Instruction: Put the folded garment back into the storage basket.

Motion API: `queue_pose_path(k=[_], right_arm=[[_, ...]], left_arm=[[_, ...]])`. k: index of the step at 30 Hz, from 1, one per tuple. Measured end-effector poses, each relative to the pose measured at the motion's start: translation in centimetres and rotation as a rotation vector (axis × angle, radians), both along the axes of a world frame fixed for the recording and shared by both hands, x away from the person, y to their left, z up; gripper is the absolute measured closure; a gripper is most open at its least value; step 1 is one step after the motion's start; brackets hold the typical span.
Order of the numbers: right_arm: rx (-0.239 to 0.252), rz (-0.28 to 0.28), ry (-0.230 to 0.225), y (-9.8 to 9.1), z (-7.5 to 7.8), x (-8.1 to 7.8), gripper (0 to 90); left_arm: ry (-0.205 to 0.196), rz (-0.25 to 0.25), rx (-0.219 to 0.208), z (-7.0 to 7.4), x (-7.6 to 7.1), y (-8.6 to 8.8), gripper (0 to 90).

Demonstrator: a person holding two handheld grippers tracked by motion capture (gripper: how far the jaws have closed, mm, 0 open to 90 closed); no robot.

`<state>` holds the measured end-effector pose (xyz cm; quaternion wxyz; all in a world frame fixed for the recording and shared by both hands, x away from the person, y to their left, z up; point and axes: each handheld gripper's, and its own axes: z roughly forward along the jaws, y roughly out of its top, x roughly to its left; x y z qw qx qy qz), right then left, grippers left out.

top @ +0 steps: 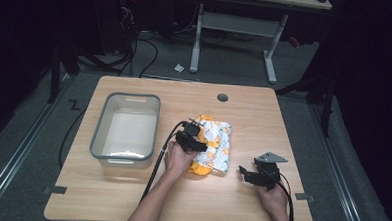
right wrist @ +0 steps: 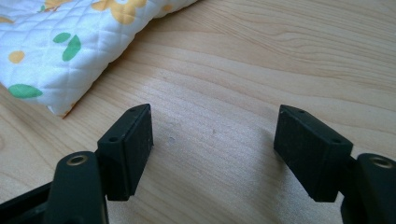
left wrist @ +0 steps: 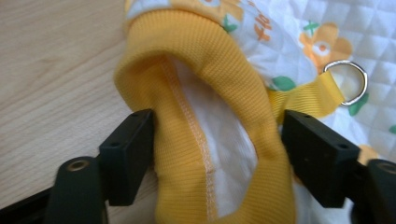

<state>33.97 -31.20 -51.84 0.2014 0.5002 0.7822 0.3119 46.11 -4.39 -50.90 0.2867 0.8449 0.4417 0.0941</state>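
straddling yellow cuff [left wrist: 205, 140] of garment: left gripper [left wrist: 217, 154] jaws open; right gripper [right wrist: 212, 154] jaws open, empty.

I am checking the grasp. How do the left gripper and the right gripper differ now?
The left gripper has the garment's yellow ribbed cuff between its jaws; the right gripper has bare table between its jaws. The left is over the garment, the right beside it. Both stand wide.
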Motion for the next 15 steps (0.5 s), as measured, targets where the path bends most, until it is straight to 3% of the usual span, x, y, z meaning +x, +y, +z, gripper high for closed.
queue_pose_path(k=[5,9,15], right_arm=[[0.0,0.0,0.0,0.0,0.0,0.0,28.5],[0.0,0.0,0.0,0.0,0.0,0.0,28.5],[0.0,0.0,0.0,0.0,0.0,0.0,28.5]], left_arm=[[-0.013,-0.015,0.016,0.1,-0.3,-0.3,39.6],[-0.02,-0.043,0.005,0.3,-0.8,-0.7,55.9],[-0.035,-0.041,-0.03,0.0,-1.1,-0.5,66.0]])
